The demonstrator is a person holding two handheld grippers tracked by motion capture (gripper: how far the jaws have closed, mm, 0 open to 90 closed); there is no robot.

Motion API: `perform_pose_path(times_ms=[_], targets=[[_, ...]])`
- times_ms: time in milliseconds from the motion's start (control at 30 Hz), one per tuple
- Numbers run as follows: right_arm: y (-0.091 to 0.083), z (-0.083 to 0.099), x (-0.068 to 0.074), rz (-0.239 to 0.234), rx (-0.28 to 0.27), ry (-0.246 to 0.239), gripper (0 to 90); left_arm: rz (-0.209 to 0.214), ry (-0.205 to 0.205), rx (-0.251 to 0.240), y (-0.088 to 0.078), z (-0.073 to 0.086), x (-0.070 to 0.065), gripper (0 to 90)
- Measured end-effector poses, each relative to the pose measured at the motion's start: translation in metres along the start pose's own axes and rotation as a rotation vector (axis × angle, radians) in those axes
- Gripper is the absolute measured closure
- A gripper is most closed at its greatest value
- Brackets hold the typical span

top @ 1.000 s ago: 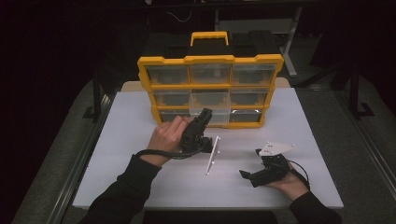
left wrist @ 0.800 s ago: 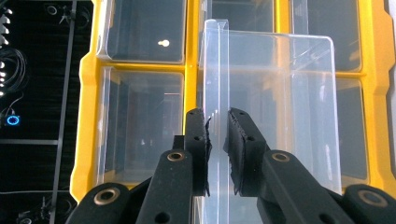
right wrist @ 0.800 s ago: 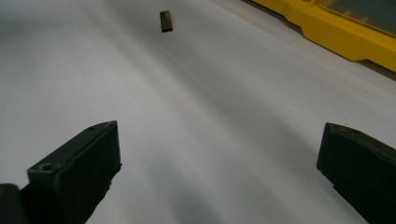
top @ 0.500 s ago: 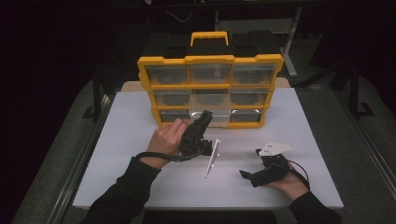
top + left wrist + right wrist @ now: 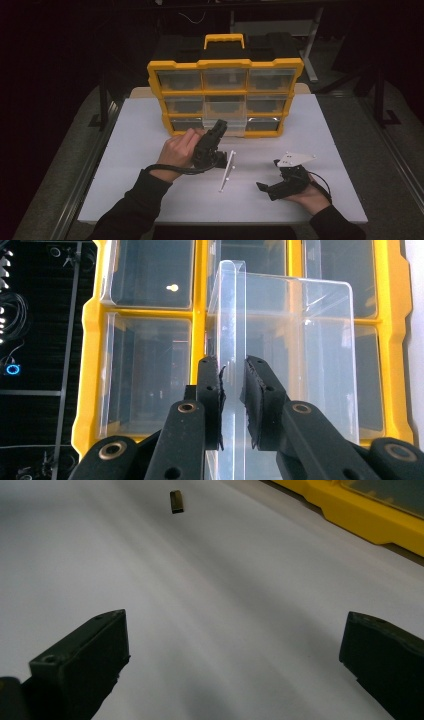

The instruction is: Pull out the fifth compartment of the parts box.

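One clear drawer (image 5: 280, 355), pinched in left gripper (image 5: 232, 390)

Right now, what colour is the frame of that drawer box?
Yellow frame, clearest in the high view.

left gripper (image 5: 218, 129) | nudged fwd, clear drawer (image 5: 285, 355) pushed in slightly

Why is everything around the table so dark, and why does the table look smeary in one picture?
High view: light falls on the white table; the surrounding room stays black. Right gripper view: the table looks soft and streaky, out of focus. Left gripper view: the clear drawer shows pale glare.
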State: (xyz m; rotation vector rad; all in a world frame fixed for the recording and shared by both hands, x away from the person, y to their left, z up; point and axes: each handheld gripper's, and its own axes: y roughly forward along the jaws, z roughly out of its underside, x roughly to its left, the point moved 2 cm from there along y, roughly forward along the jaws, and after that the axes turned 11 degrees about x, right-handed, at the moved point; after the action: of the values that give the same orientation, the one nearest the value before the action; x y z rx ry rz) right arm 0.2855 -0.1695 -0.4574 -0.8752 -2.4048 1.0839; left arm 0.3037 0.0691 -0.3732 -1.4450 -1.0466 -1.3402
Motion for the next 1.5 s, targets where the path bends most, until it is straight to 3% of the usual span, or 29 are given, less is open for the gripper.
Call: perform_pose_path(times_ms=[800, 833, 900, 1133, 1500], targets=[[0.0, 0.0, 0.0, -0.001, 0.0, -0.001, 0.0, 0.006, -0.013, -0.007, -0.004, -0.001, -0.001, 76.8], [0.0, 0.0, 0.0, -0.001, 0.0, -0.002, 0.0, 0.006, -0.02, -0.01, -0.004, -0.001, -0.001, 75.5], [0.0, 0.0, 0.0, -0.001, 0.0, -0.002, 0.0, -0.006, -0.019, -0.009, -0.003, -0.001, -0.002, 64.8], [0.0, 0.0, 0.0, -0.002, 0.001, -0.002, 0.0, -0.024, -0.033, -0.018, -0.007, 0.0, -0.001, 50.9], [0.002, 0.0, 0.001, -0.002, 0.006, -0.002, 0.0, -0.041, -0.051, -0.03, -0.02, 0.014, 0.0, 41.2]])
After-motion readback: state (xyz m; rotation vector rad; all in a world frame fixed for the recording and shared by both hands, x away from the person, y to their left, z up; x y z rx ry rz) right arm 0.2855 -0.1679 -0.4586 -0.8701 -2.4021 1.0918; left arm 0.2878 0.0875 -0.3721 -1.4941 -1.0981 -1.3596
